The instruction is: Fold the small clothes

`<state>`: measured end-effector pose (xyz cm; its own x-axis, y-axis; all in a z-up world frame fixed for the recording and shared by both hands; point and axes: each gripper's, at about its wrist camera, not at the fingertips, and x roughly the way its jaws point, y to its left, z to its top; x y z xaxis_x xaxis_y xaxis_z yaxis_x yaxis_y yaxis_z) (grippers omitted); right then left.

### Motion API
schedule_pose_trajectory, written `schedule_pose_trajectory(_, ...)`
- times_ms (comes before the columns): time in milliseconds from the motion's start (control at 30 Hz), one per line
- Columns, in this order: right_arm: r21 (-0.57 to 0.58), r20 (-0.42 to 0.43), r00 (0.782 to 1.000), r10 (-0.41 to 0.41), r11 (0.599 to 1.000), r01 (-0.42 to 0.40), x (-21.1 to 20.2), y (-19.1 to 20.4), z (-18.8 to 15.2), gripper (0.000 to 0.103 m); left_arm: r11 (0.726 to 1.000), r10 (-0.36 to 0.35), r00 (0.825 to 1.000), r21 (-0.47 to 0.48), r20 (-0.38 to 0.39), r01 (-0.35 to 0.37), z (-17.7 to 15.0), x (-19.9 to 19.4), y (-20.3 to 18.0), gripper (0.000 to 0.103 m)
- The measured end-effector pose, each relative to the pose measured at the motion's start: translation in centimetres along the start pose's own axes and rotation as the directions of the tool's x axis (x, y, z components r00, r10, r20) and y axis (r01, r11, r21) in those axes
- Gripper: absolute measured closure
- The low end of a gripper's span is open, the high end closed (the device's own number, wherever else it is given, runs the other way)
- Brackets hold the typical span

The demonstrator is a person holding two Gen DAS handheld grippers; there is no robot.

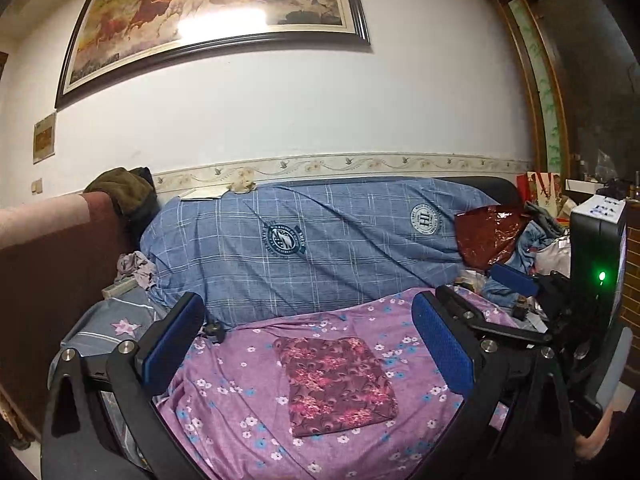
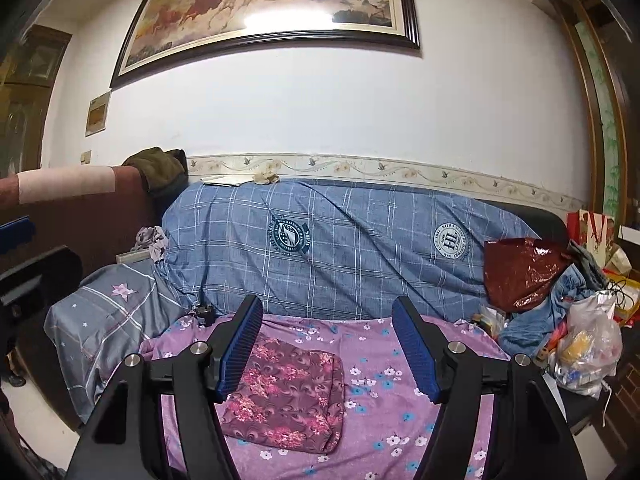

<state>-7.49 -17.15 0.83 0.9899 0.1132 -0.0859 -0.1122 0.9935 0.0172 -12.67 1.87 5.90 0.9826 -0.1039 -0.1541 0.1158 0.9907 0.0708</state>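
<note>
A maroon floral garment [image 1: 336,384] lies folded into a flat rectangle on the purple flowered sheet [image 1: 400,332]. My left gripper [image 1: 306,304] hangs above and in front of it, open, with nothing between its blue pads [image 1: 176,332]. In the right wrist view the same garment [image 2: 288,392] sits low and left of centre, partly behind the left finger. My right gripper [image 2: 326,304] also stands open and empty above the sheet [image 2: 376,400]. One blue pad [image 1: 514,278] of the right gripper shows at the right of the left wrist view.
A blue plaid cover [image 2: 340,248] drapes the sofa back. A grey star-print pillow [image 2: 108,312] lies at the left, by a brown armrest [image 1: 52,264]. A shiny red bag [image 2: 520,276], loose clothes and plastic bags [image 2: 584,340] crowd the right end.
</note>
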Motion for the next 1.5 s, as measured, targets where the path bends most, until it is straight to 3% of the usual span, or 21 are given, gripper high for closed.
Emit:
schedule_pose_trajectory(833,-0.028,-0.106,0.991,-0.087,0.996,0.085,7.4,-0.9,-0.1,0.032,0.999,-0.008,0.989,-0.047,-0.15,0.001,-1.6,10.7,1.7,0.0)
schedule_pose_trajectory(1500,-0.068,-0.166,0.981,-0.1,0.994,0.09,12.6,0.8,-0.7,0.032,0.997,-0.034,0.98,-0.07,-0.198,0.021,-2.3,14.9,3.5,0.0)
